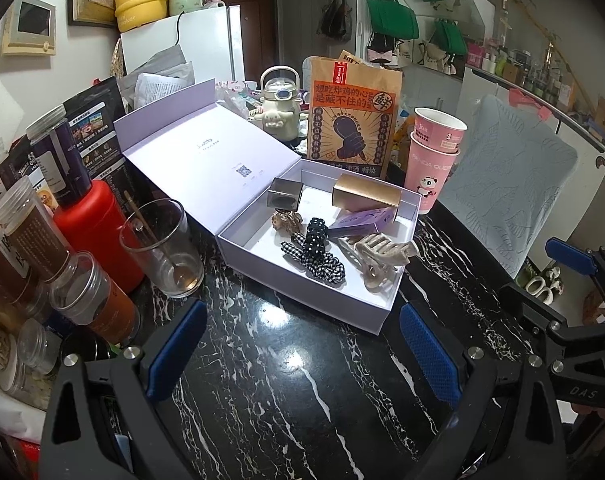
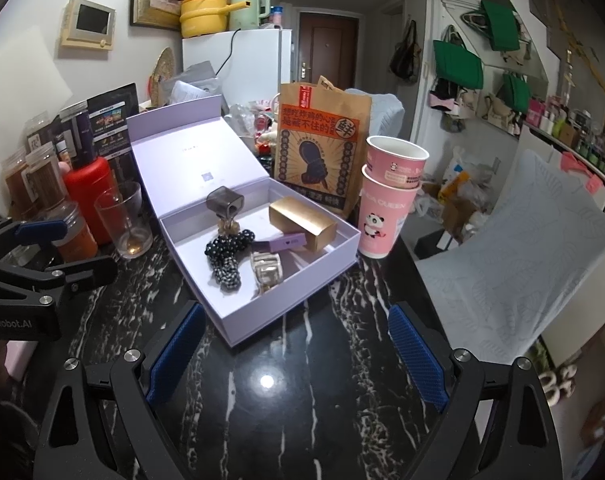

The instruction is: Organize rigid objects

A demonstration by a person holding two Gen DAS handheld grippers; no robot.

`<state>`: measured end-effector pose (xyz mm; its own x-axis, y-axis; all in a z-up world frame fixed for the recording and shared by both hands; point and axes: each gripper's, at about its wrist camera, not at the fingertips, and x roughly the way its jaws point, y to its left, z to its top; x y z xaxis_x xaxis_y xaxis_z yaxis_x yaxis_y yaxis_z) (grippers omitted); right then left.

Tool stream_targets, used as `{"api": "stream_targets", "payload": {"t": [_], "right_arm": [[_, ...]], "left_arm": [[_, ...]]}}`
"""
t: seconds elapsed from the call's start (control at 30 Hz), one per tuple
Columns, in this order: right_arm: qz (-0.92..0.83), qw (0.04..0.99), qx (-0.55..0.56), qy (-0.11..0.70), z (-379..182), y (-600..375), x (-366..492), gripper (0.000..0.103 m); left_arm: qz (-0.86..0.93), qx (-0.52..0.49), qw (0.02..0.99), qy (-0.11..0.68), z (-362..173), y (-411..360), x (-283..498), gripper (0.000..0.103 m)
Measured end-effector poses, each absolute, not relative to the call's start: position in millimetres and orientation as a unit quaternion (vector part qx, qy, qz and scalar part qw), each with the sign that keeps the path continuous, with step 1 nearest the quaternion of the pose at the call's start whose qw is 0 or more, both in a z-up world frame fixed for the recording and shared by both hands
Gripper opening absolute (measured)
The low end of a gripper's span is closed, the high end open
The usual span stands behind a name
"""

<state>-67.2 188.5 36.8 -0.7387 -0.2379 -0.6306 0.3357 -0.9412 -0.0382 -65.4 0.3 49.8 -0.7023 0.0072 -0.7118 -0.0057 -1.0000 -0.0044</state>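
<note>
- The left hand-held gripper (image 1: pixel 302 354) hovers low over the black white-veined marble surface (image 1: pixel 270 392), its blue-padded fingers (image 1: pixel 178 346) wide apart with nothing between them.
- The right hand-held gripper (image 2: pixel 298 356) sits the same way over that surface, fingers spread and empty, just short of the near corner of the box.
- An open pale lilac cardboard box (image 1: pixel 302 300) rests in the middle of the surface, its hinged lid (image 1: pixel 206 152) leaning back.
- Inside the box: a gold rectangular carton (image 1: pixel 366 194) at the far side, a small purple flat carton (image 1: pixel 360 220) just in front of it, a dark smoky translucent cube (image 1: pixel 284 196) at the far left, a brown claw hair clip (image 1: pixel 286 220) beside it, a beige claw hair clip (image 1: pixel 378 256) at the near right, and black-and-white fabric scrunchies (image 1: pixel 314 252) between the clips.
- Left of the box stand a clear drinking glass with a spoon (image 1: pixel 162 248), a red cylindrical bottle (image 1: pixel 98 232) and several clear-lidded spice jars (image 1: pixel 30 232).
- Behind the box stands a brown printed paper bag (image 1: pixel 352 116); two stacked pink paper cups (image 1: pixel 432 156) stand just right of it.
</note>
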Motion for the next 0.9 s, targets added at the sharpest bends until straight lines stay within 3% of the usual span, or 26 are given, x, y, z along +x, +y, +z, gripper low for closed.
{"api": "stream_targets", "payload": {"t": [0.9], "right_arm": [[-0.92, 0.146, 0.357, 0.068, 15.5, 197.2, -76.6, 0.094]], "left_arm": [[0.906, -0.423, 0.003, 0.002, 13.2, 7.0, -77.5, 0.099]]}}
